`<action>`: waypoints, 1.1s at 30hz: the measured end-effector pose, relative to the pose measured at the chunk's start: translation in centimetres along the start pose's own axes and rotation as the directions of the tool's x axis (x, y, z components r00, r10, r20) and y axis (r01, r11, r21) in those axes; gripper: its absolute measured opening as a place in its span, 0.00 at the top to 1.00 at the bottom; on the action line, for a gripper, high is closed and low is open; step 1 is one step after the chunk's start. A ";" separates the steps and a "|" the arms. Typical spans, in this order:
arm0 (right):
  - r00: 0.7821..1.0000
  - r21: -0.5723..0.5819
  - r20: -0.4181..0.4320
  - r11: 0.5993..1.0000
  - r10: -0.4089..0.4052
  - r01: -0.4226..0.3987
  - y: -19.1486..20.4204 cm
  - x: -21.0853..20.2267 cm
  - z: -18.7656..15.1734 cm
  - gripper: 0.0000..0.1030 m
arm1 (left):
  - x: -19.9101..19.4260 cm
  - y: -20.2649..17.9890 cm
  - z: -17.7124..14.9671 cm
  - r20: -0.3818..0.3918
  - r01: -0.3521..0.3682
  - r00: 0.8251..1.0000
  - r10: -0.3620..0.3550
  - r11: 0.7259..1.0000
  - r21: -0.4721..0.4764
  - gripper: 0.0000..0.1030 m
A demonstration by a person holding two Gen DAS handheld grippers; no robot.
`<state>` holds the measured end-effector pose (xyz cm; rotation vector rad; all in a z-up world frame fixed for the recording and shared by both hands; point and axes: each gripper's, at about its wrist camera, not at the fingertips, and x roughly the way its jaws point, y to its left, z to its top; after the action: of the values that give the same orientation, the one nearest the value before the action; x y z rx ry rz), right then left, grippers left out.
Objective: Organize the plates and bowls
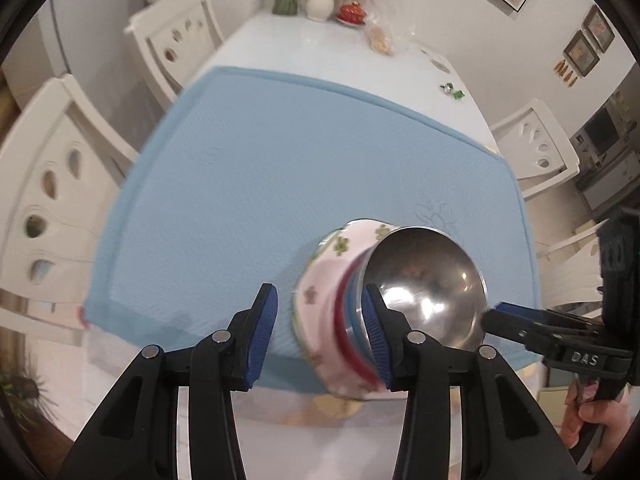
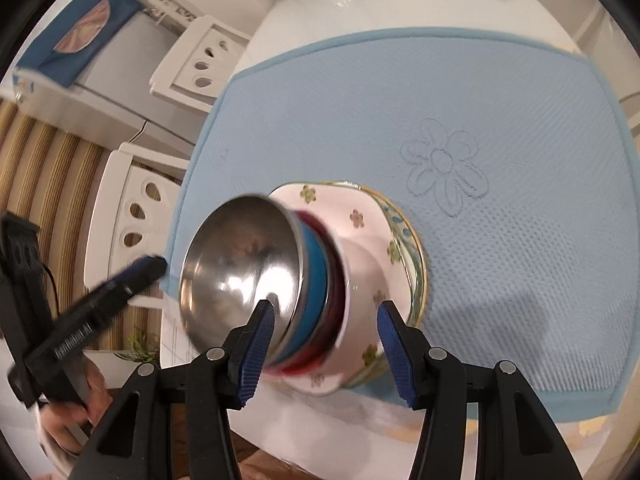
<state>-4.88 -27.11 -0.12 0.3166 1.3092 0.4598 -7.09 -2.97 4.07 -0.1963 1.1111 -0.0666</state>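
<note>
Clearly a nested stack of bowls tips over the near part of the blue mat (image 1: 280,184).
Largest to smallest: white table (image 1: 304,36), mat, then the stack with a floral bowl (image 2: 360,264) outermost, red and blue bowls inside, and a steel bowl (image 1: 428,276) innermost. The left gripper (image 1: 320,336) and right gripper (image 2: 326,350) are each partly open around the stack's rims; whether the pads press cannot be told.
</note>
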 end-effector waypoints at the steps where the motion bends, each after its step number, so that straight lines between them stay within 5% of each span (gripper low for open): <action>1: 1.000 -0.025 0.030 1.000 0.000 0.001 0.4 -0.5 -0.7 0.48 | -0.4 0.3 -0.4 0.004 -0.002 1.000 0.002 1.000 0.001 0.60; 2: 0.998 -0.059 0.060 0.998 -0.012 0.015 0.9 -0.9 -1.4 0.43 | -0.4 0.4 -0.6 0.004 -0.003 1.000 0.003 1.000 0.004 0.58; 4: 0.990 -0.123 0.125 0.990 -0.058 0.073 2.1 -1.3 -2.7 0.00 | -0.3 0.2 -1.4 -0.003 -0.005 1.000 0.005 1.000 0.031 0.21; 6: 0.982 -0.195 0.158 0.972 -0.102 0.132 3.3 -0.7 -4.0 0.00 | 0.7 -0.6 -2.9 -0.038 0.057 0.998 -0.053 0.992 0.110 0.01; 9: 0.963 -0.294 0.190 0.925 -0.190 0.241 5.0 0.7 -5.4 0.00 | 2.1 -1.1 -4.4 -0.071 0.016 0.997 -0.007 0.991 0.130 0.01; 15: 0.947 -0.310 0.215 0.903 -0.239 0.298 5.1 1.6 -6.2 0.00 | 2.6 -0.6 -5.4 -0.030 -0.049 0.998 0.052 0.995 0.085 0.01; 33: 0.946 -0.310 0.211 0.902 -0.245 0.302 5.3 2.1 -6.3 0.00 | 1.7 -1.8 -5.1 0.051 -0.061 0.997 0.056 0.992 0.111 0.01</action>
<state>-11.38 -21.73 -0.87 -0.1178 1.0666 0.4000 -10.88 -5.62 0.76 -0.0639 1.0617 -0.0715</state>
